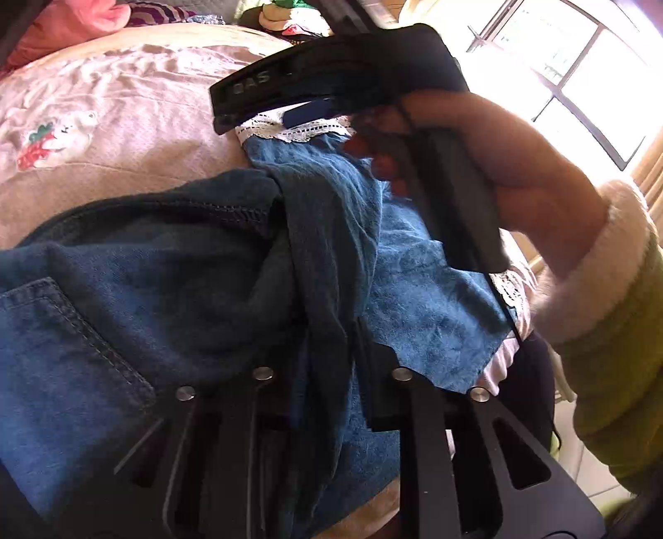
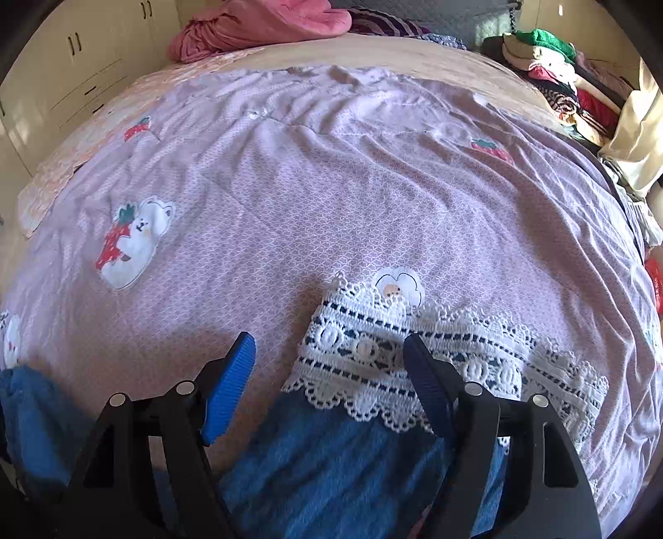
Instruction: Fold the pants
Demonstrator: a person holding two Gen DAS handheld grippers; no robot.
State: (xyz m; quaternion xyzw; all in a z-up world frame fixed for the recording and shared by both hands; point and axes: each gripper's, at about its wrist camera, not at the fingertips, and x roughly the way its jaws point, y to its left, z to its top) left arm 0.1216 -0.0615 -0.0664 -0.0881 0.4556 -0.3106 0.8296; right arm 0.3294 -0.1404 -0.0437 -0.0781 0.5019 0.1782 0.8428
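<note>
Blue denim pants (image 1: pixel 124 298) with white lace hems (image 2: pixel 414 365) lie on a pink bedspread (image 2: pixel 331 186). In the left wrist view a fold of a pant leg (image 1: pixel 327 248) runs up from between my left gripper's (image 1: pixel 327 369) closed jaws, which pinch it. My right gripper (image 2: pixel 327 373) is open, hovering just over a lace hem, its blue pads (image 2: pixel 232 385) apart and holding nothing. In the left wrist view the right gripper (image 1: pixel 306 112) shows from the side in a hand (image 1: pixel 518 174), above the far lace hem (image 1: pixel 290 130).
Pink bedding (image 2: pixel 265 25) is heaped at the bed's head. A stack of folded clothes (image 2: pixel 555 78) sits at the far right. White cabinets (image 2: pixel 70 70) stand at left. A bright window (image 1: pixel 580 74) is on the right of the left wrist view.
</note>
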